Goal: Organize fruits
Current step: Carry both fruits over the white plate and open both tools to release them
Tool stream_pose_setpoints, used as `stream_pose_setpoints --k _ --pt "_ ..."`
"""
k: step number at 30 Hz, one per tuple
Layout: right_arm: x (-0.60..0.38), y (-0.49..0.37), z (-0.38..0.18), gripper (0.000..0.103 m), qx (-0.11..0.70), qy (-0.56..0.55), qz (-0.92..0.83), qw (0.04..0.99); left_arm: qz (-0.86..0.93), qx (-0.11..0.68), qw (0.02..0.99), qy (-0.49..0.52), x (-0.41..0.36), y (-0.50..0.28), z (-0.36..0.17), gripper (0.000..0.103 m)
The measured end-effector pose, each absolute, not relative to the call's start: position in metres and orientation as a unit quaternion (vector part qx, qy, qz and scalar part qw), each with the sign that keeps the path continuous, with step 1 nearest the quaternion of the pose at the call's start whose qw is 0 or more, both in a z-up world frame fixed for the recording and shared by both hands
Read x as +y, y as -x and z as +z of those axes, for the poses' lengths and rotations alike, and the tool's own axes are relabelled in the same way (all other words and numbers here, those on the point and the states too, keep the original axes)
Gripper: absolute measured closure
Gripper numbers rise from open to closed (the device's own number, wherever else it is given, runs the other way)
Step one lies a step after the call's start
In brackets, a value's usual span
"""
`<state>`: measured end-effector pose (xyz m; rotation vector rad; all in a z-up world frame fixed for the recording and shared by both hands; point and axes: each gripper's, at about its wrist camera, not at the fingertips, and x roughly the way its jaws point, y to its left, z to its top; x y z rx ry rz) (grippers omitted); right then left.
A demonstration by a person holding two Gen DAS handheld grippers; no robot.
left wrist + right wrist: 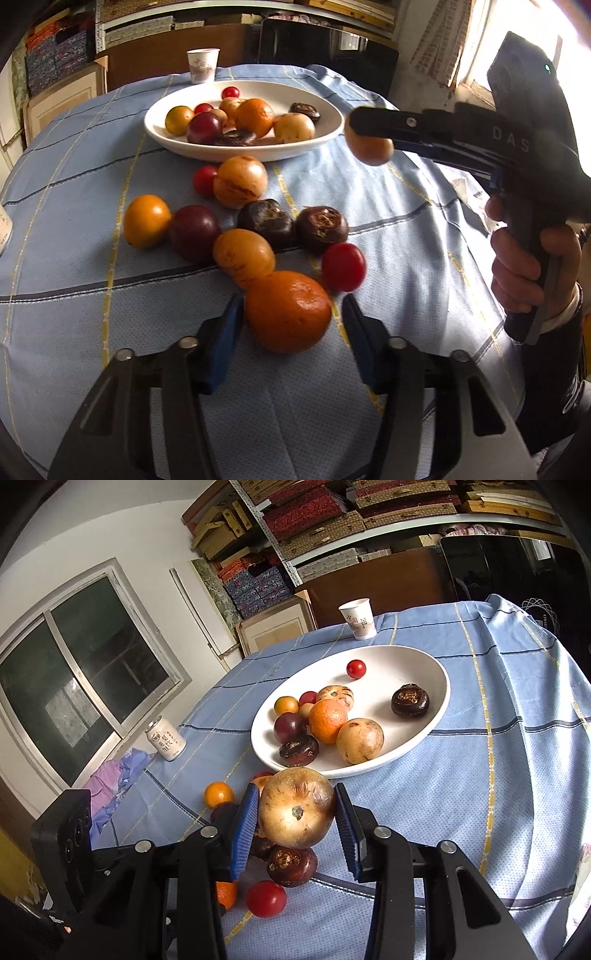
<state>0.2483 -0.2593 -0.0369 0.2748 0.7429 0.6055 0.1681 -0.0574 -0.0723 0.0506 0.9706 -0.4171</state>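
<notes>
An orange (288, 312) lies on the blue checked cloth between the blue pads of my left gripper (291, 301). The left pad is at its skin and a narrow gap shows at the right pad, so the jaws stand open around it. Beyond it lie a red tomato (343, 266), two dark water chestnuts (322, 229), a purple plum (194, 232) and several yellow-tan fruits. My right gripper (296, 794) is shut on a tan round fruit (295, 814). It holds that fruit in the air just short of the white plate (436, 709), which has several fruits in it.
A paper cup (358, 618) stands behind the plate near the table's far edge. A white drink can (165, 738) stands at the left edge by the window. A person's hand (524, 266) grips the right gripper's handle on the right. Shelves with boxes line the back wall.
</notes>
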Motion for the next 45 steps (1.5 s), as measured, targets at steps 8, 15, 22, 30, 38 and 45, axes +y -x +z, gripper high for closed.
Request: stream_pose_setpoints --k 8,15,22,30,38,45 --pt "-0.259 -0.249 -0.037 0.061 0.356 -0.131 0.290 0.878 -0.198 0.465 0.863 -0.009 -0.054 -0.170 -0.072 0.056" --pt "-0.263 -0.250 -0.040 0.061 0.357 -0.135 0.286 0.879 -0.200 0.462 0.864 -0.005 -0.053 -0.169 -0.070 0.057" --pt "-0.266 -0.251 -0.041 0.061 0.356 -0.136 0.286 0.879 -0.218 0.437 0.873 0.000 -0.047 -0.159 -0.055 0.057" --pt "-0.265 -0.249 -0.037 0.061 0.336 -0.118 0.270 0.895 -0.234 0.382 0.894 0.010 -0.026 -0.201 -0.006 0.057" --pt "-0.261 -0.292 -0.026 0.061 0.299 -0.122 0.226 0.919 -0.215 0.390 0.895 0.002 -0.043 -0.322 0.011 0.057" --pt "-0.264 -0.341 -0.044 0.060 0.325 -0.124 0.191 0.918 -0.195 0.419 0.887 -0.009 -0.059 -0.373 -0.009 0.056"
